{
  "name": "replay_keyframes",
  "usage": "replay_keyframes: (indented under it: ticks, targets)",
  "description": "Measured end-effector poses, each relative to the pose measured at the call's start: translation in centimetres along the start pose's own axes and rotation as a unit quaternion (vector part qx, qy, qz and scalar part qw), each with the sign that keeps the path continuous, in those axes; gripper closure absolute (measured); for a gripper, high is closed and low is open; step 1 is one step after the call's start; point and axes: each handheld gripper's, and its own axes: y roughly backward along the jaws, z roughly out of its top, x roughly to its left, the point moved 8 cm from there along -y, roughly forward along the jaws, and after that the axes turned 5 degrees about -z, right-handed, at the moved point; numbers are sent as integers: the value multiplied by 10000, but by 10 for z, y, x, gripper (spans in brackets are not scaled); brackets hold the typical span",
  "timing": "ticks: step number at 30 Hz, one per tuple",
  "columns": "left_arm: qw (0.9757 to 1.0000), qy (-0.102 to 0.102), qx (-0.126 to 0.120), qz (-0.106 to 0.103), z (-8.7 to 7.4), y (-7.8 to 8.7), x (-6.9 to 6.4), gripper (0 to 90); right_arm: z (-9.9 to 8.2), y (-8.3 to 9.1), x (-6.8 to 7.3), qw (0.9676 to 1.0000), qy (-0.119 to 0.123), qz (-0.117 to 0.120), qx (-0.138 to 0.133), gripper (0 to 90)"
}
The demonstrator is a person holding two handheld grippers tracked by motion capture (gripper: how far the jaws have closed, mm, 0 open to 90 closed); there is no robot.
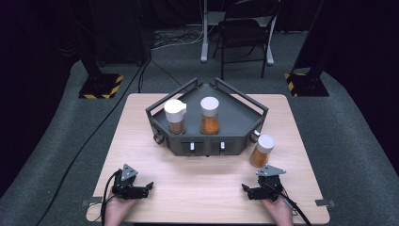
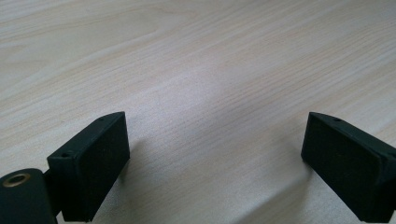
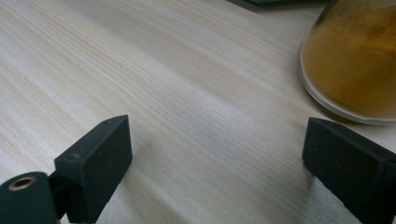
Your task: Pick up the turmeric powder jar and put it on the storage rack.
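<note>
A dark grey angular rack (image 1: 235, 123) stands mid-table and holds two white-capped jars: one with brown powder (image 1: 175, 117) and one with orange powder (image 1: 209, 116). A third jar (image 1: 261, 150) with yellow-orange powder stands on the table by the rack's right front corner; its base (image 3: 355, 56) appears at the upper right of the right gripper view. My left gripper (image 1: 137, 189) rests near the front left edge, open, with bare wood between its jaws (image 2: 215, 154). My right gripper (image 1: 258, 190) rests near the front right, open and empty (image 3: 217, 158), just short of the third jar.
The light wooden table (image 1: 202, 183) stretches between the grippers and the rack. Beyond the table stand a chair (image 1: 244, 28), stand bases with yellow-black tape (image 1: 100, 87), and cables on the grey floor.
</note>
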Motion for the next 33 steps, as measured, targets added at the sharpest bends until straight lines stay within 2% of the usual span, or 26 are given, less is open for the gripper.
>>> replay_keyframes:
  ticks: [19, 26, 33]
  targets:
    - [10000, 0, 0, -1, 0, 0, 0, 76, -1, 1, -1, 10000, -24, -4, -41, 100]
    - [10000, 1, -1, 0, 0, 0, 0, 76, -6, 7, -7, 9991, -285, 72, -298, 111]
    - [10000, 10, 0, 16, 0, 0, -1, 76, -2, 22, -12, 9979, -381, -20, -530, 112]
